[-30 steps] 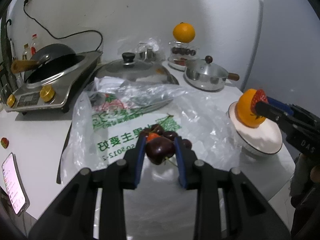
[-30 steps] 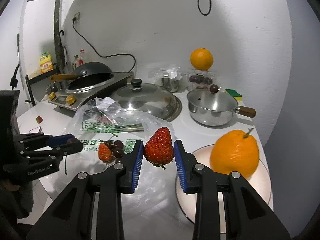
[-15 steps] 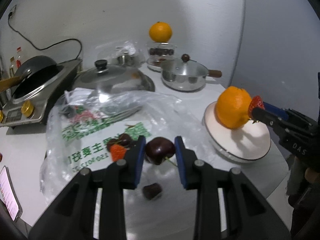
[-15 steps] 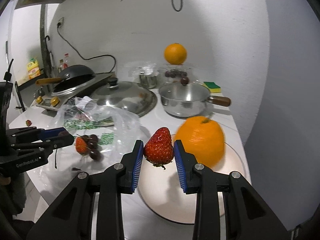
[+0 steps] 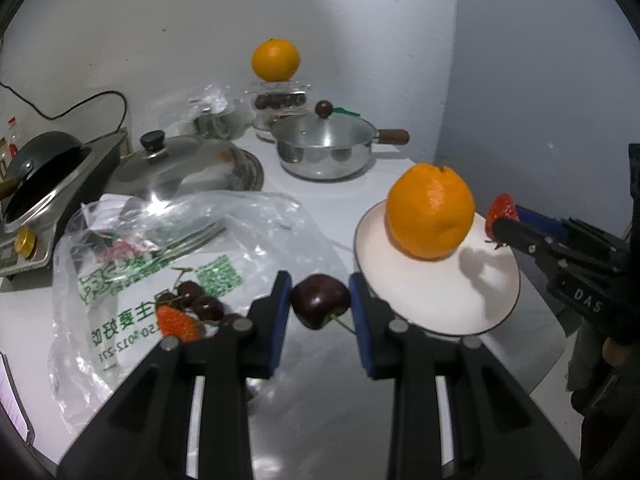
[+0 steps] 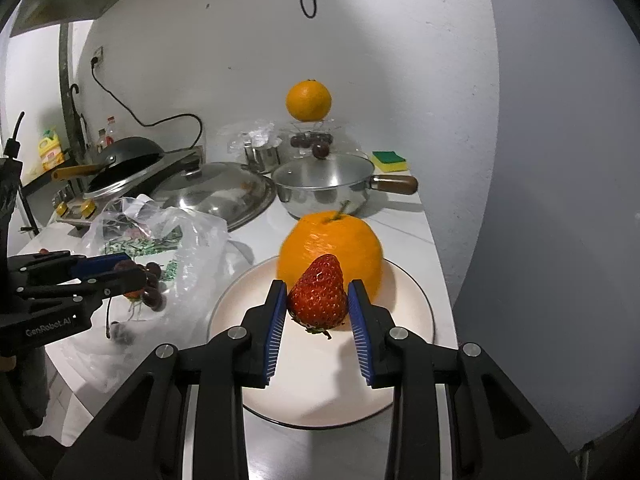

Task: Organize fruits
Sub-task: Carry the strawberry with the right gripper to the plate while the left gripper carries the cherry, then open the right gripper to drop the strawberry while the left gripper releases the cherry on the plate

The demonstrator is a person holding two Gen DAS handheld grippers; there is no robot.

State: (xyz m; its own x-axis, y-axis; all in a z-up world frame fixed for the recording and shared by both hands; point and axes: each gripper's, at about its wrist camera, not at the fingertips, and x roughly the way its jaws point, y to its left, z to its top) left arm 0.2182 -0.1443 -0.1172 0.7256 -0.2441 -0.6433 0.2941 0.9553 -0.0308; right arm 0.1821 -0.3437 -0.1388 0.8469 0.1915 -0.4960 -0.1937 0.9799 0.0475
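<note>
Right tool (image 6: 317, 305) clamps strawberry (image 6: 318, 293) above plate (image 6: 416, 300) bearing orange (image 6: 332, 244).

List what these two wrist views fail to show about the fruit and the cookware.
- Glass jar under the far orange: its dark fruit is too small to identify in either view.
- Black wok: cut by the left view's edge.
- Steel saucepan: its lid hides the contents.
- White round plate: the right claw with the red strawberry covers its near part.
</note>
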